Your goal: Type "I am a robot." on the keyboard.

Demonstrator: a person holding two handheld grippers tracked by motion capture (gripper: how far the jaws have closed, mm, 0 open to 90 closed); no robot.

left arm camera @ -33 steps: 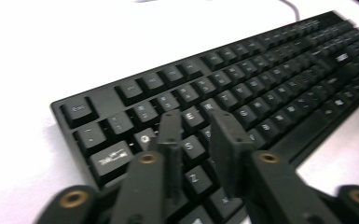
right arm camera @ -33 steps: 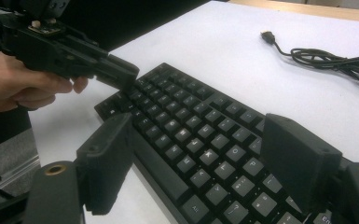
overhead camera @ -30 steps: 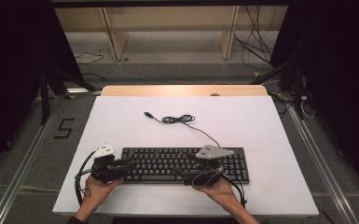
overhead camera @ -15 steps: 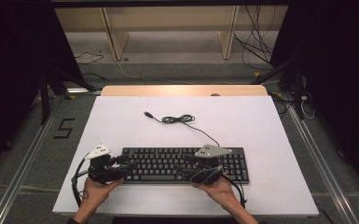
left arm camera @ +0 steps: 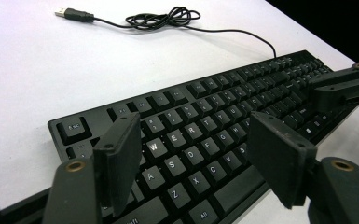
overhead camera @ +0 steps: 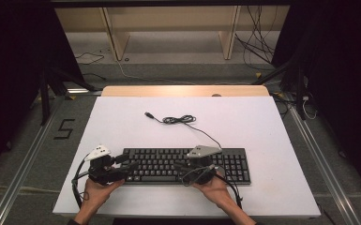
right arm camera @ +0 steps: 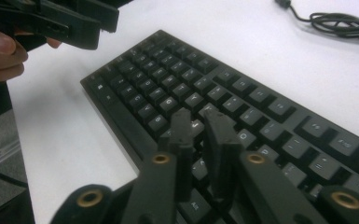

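Hovering over the keyboard (overhead camera: 187, 165) lying at the near edge of the white surface (overhead camera: 122, 126), my right hand-held gripper (right arm camera: 200, 122) has just been pinching nearly together, nothing between, while my left hand-held gripper (left arm camera: 193, 161) has just been spreading; next keypress probably falls to the right.

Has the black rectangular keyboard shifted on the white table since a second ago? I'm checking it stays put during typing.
No. The black rectangular keyboard lies at the same spot relative to the white table's near edge.

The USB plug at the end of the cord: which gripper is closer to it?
Left, but only slightly. The left gripper is at the keyboard's left end, the right gripper over its middle; the USB plug lies beyond both.
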